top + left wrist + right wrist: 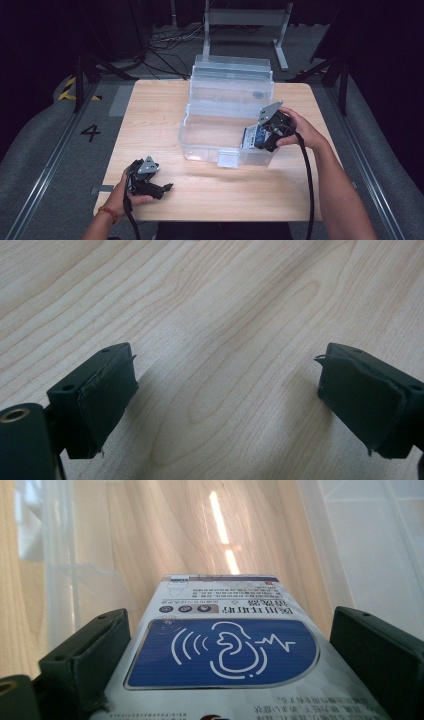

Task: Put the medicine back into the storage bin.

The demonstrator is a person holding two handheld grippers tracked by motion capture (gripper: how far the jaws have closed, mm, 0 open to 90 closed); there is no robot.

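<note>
Right claw (230,665) clamped around white-and-blue box (222,650), inside clear bin (200,135)

Bright table (150,115), dark surroundings, mild glare.

A light wooden table (165,107) is seen at the centre of the high view, its grain running across the frame. A clear plastic box (225,122) is set directly on it, right of centre (the hinged lid is thrown back toward the upper edge). The left gripper (146,179) is rested on the wood at the lower left, near the front edge.
</note>
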